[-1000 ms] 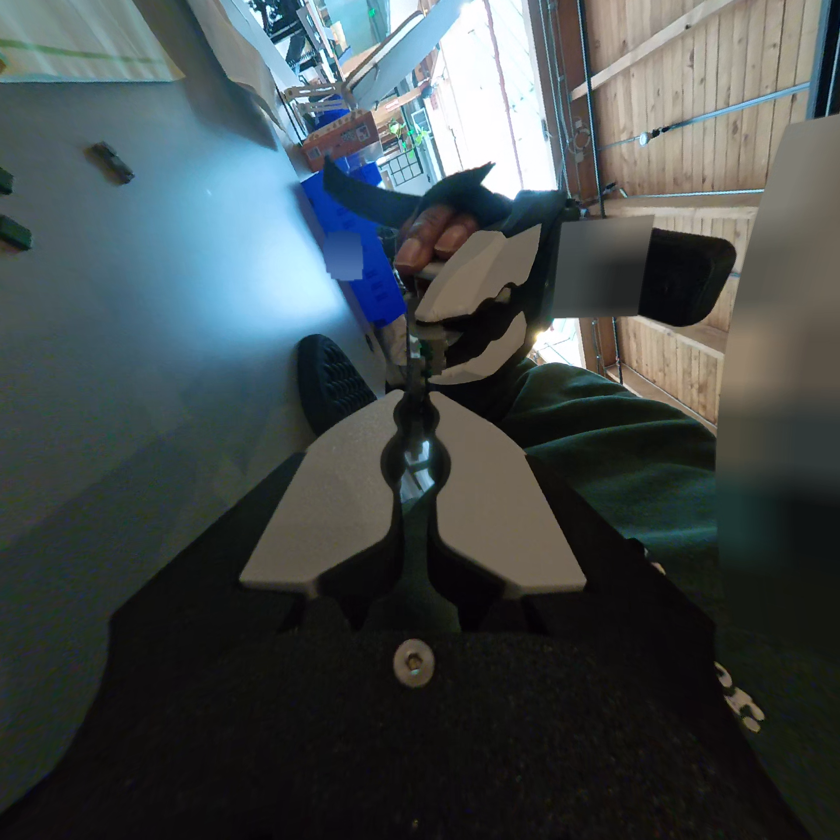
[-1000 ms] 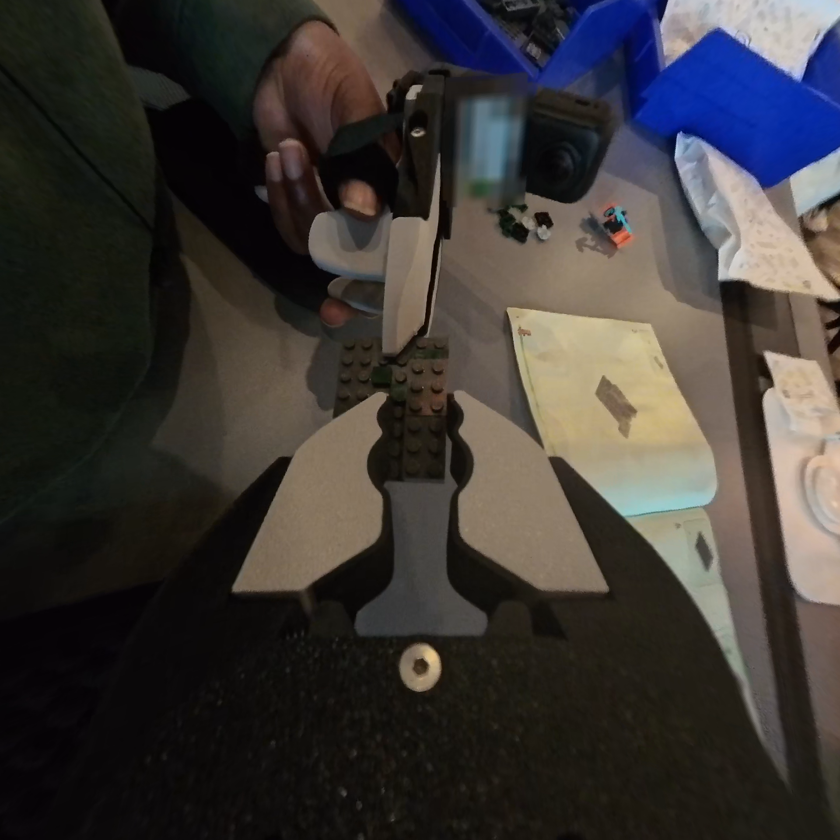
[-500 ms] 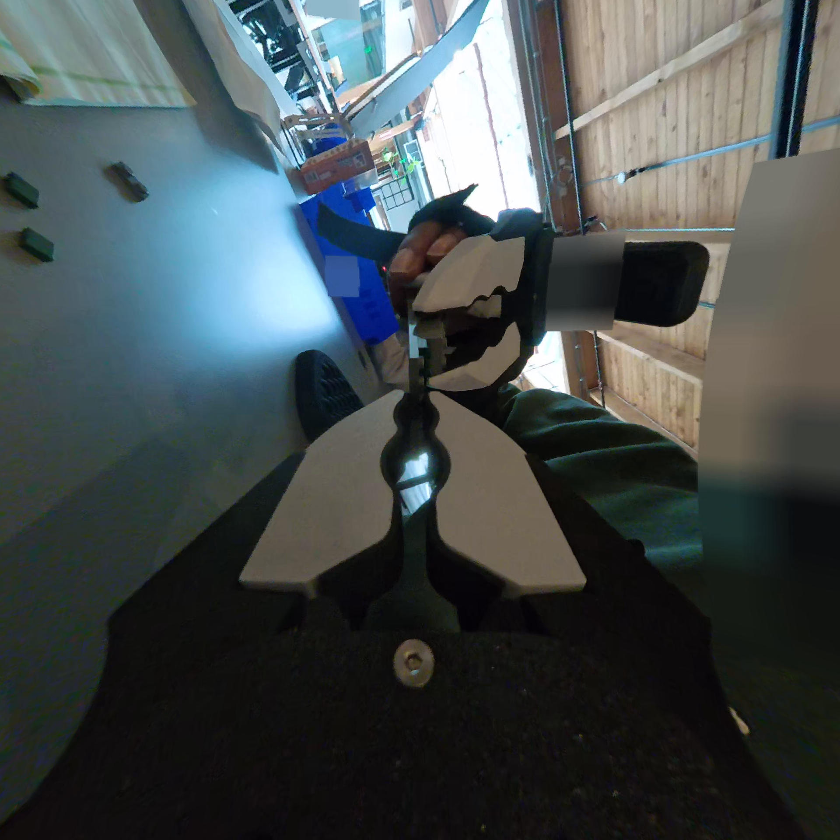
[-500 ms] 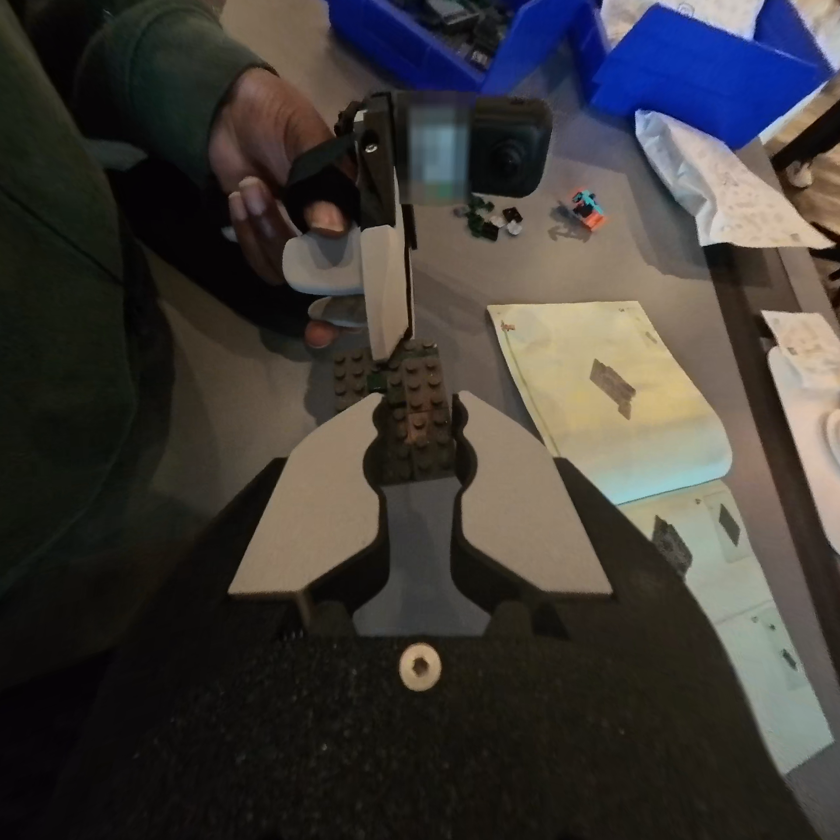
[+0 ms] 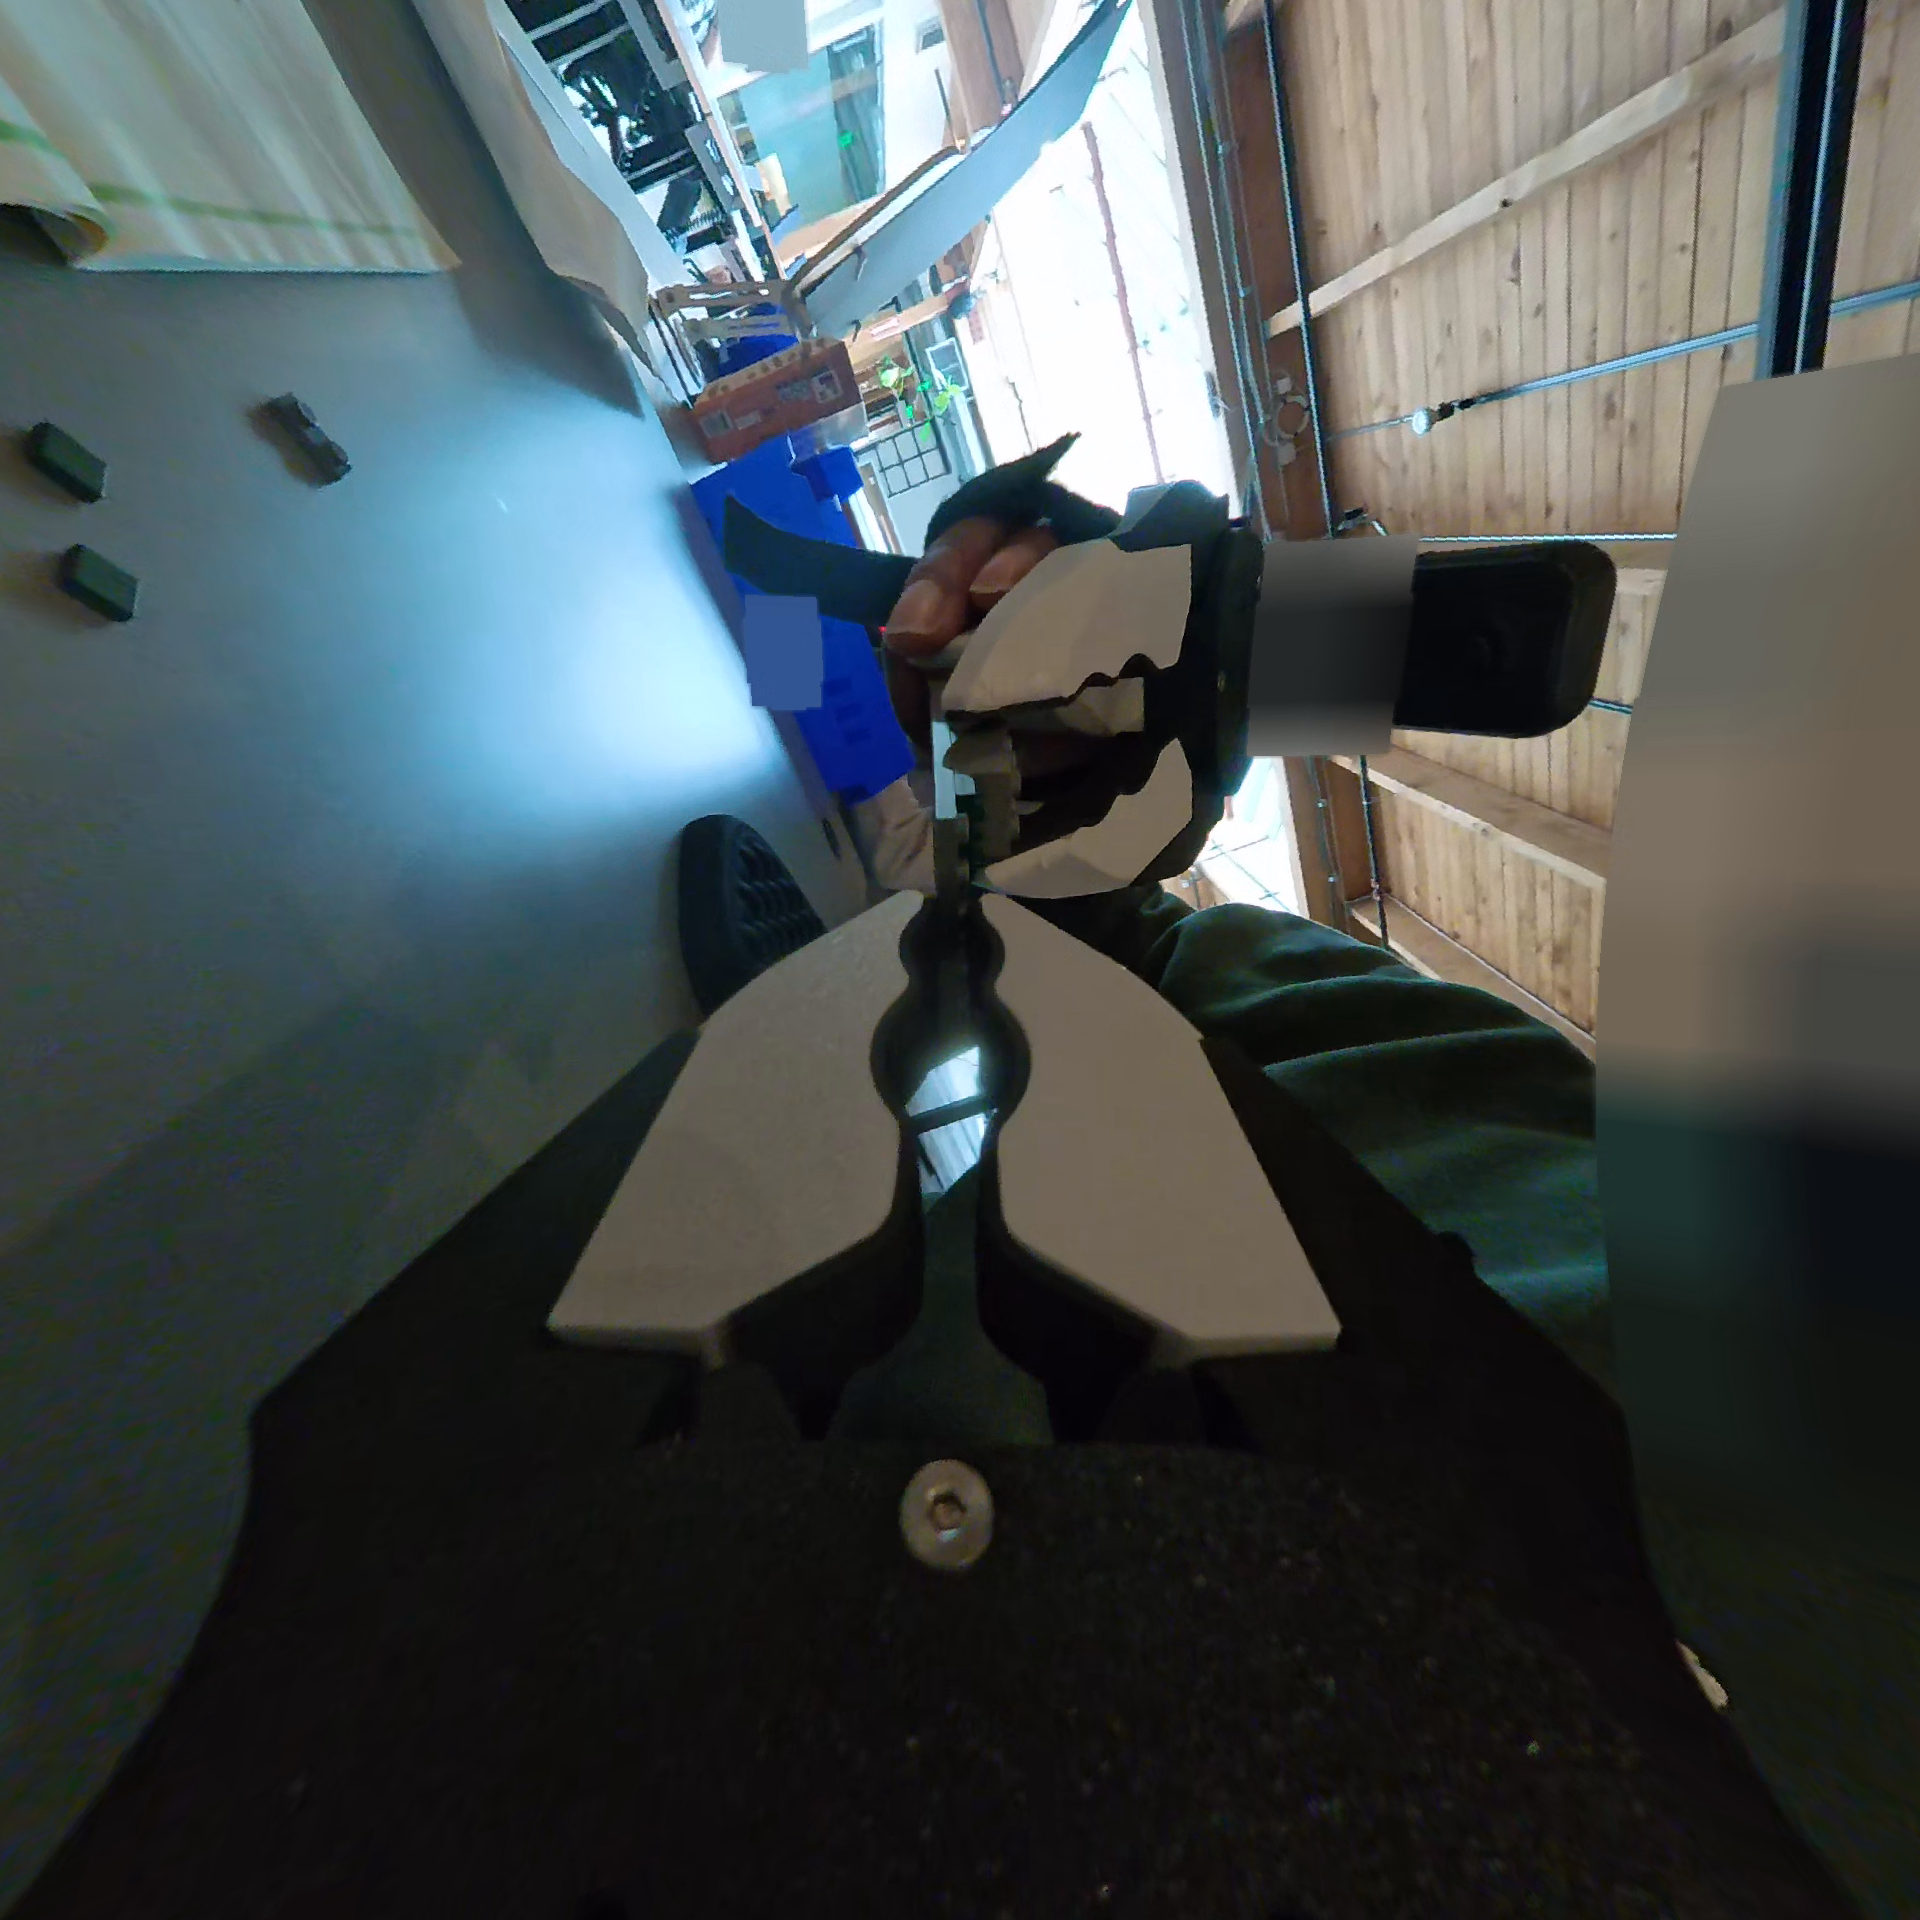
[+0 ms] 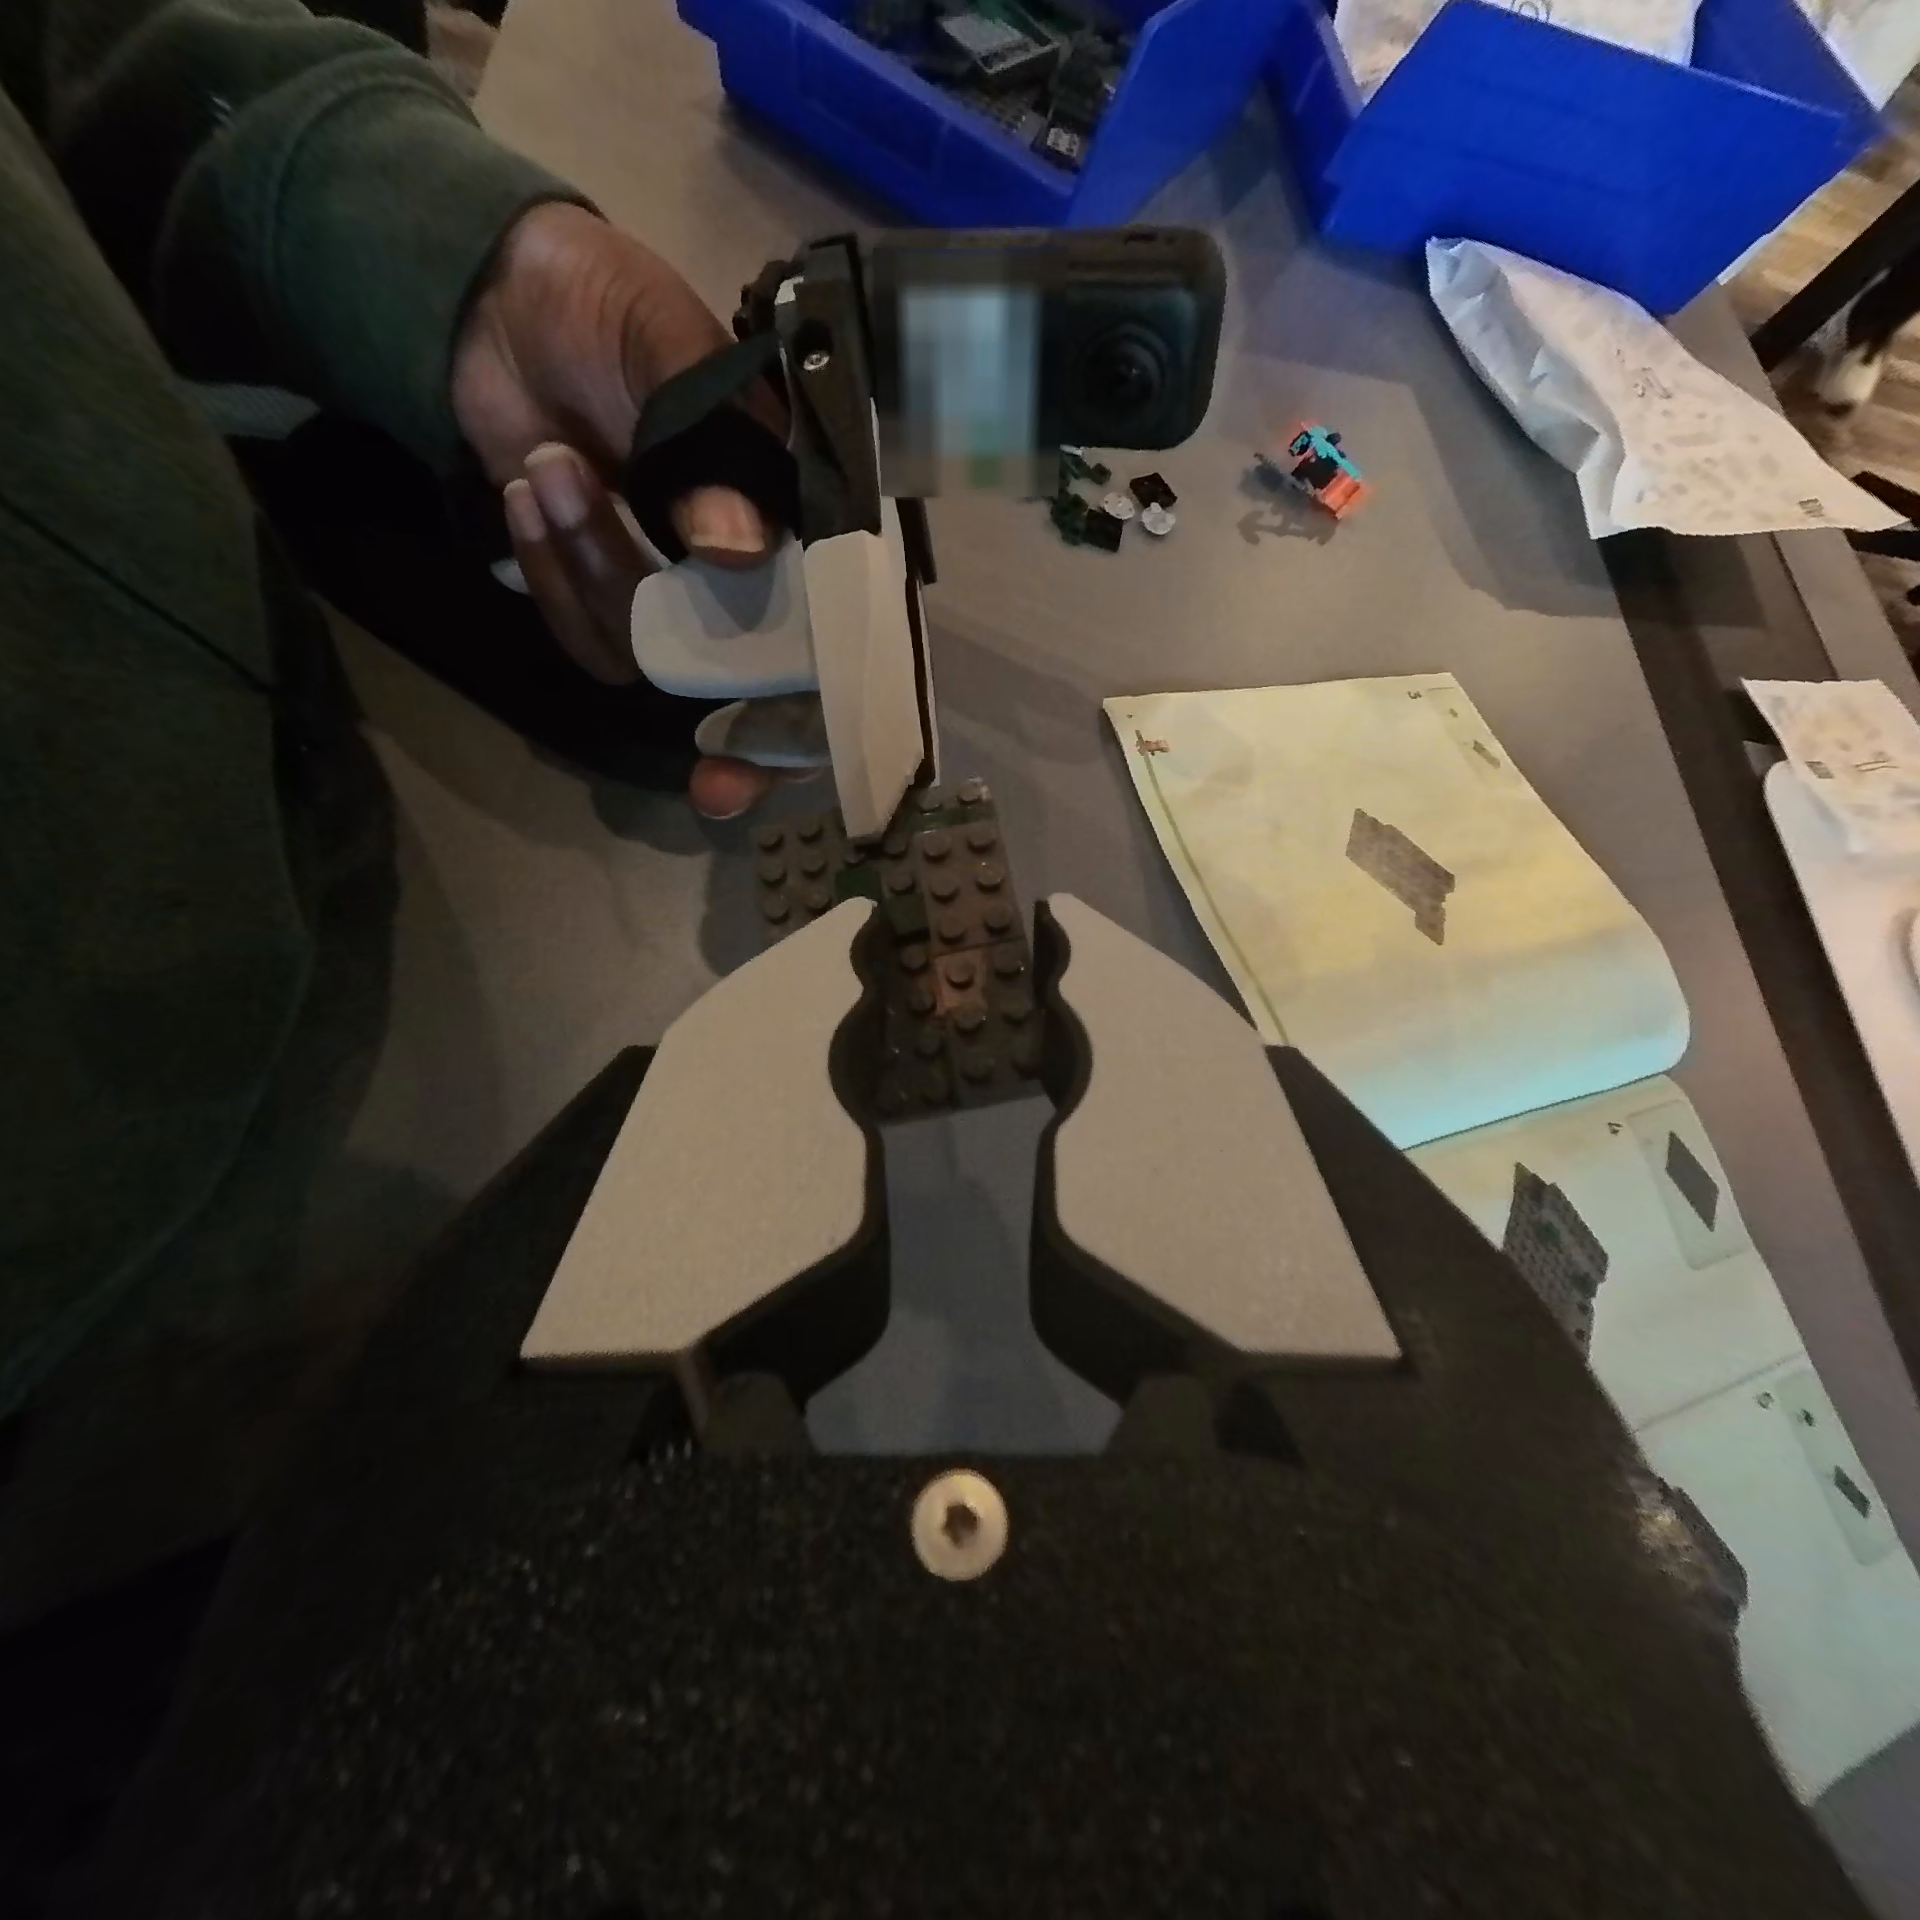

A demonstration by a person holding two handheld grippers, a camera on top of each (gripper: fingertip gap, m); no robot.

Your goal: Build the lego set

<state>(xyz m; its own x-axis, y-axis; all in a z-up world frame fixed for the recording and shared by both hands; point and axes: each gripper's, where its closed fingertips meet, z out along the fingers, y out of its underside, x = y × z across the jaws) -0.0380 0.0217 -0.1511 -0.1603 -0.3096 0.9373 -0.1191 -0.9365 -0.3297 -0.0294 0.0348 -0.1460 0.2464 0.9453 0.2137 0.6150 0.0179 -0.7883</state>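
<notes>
The lego plate [image 6: 951, 966] is a flat, dark studded slab of joined pieces, mostly dark grey with a green strip near its far end and one brownish stud piece in the middle. It is held above the table [image 6: 1039, 623], level in the right wrist view and edge-on in the left wrist view [image 5: 961, 821].

The right gripper [image 6: 954, 914] has its grey fingers closed against the plate's two long sides, gripping its near half. The left gripper [image 5: 951, 909] comes in from the far end, fingers nearly together on the plate's thin edge; in the right wrist view it stands upright over the plate, its tip on the green strip.

On the table lie an open booklet [image 6: 1403, 894] to the right, a cluster of small dark and clear bits [image 6: 1107, 504], and an orange-teal piece [image 6: 1320, 473]. Blue bins [image 6: 935, 94] sit at the far edge, one full of bricks, with crumpled paper [image 6: 1621, 416] beside them. Three small dark bricks [image 5: 99, 577] lie apart in the left wrist view.

A hand [image 6: 582, 416] in a green sleeve [image 6: 312, 208] holds the left gripper, a finger through its black strap.
</notes>
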